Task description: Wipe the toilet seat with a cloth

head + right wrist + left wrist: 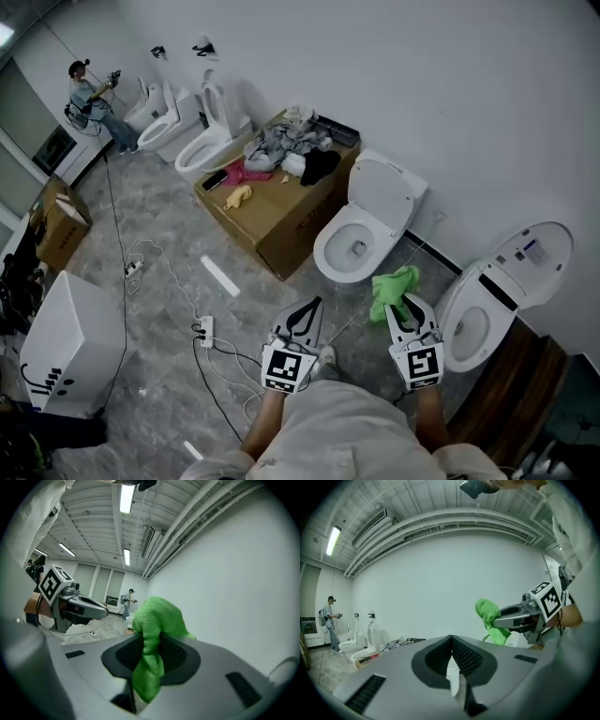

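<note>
A white toilet stands against the wall ahead of me, its lid raised and the seat ring down round the bowl. My right gripper is shut on a green cloth, held in the air just right of that toilet's front rim. In the right gripper view the cloth bunches above the jaws and hangs down between them. My left gripper is shut with nothing in it, left of the bowl and apart from it. From the left gripper view the cloth shows in the right gripper's tips.
A second toilet with its lid open stands at the right, beside a wooden cabinet. A cardboard box carrying clothes sits left of the middle toilet. Cables and a power strip lie on the floor. More toilets and a person are far left.
</note>
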`<state>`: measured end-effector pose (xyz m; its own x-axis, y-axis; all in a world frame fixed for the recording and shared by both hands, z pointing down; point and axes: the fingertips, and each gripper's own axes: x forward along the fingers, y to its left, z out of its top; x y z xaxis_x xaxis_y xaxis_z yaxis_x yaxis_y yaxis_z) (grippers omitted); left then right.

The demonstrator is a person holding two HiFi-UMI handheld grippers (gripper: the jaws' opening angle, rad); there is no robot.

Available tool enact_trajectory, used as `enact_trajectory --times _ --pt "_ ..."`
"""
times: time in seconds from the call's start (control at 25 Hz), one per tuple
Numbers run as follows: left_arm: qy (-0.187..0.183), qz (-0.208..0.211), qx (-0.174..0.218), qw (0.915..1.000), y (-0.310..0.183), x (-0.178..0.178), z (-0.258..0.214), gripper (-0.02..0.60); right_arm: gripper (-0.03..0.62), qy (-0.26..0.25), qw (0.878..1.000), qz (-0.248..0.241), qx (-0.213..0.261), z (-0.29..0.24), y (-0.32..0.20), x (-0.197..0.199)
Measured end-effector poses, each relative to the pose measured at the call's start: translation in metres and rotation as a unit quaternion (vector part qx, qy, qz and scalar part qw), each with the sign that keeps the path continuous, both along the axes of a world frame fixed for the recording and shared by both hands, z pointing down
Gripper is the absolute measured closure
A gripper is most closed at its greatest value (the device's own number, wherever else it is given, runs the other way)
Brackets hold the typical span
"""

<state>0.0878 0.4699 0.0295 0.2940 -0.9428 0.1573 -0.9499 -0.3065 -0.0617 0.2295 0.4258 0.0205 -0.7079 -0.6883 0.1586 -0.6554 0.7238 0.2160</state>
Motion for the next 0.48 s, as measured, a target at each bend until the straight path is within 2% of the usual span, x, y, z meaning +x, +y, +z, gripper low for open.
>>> enact_trajectory --times 0.24,0.48 --pt "0.001 0.023 0.006 0.9997 -0.061 -0.032 -0.003 0.569 0.493 0.003 1.0 0.024 0.004 -0.001 -0.054 -0.029" --pt "0.011 0.037 0.011 0.9992 -0.102 -0.056 -0.001 0.569 0.493 0.005 0.999 0.038 0.002 0.004 -0.089 -0.055"
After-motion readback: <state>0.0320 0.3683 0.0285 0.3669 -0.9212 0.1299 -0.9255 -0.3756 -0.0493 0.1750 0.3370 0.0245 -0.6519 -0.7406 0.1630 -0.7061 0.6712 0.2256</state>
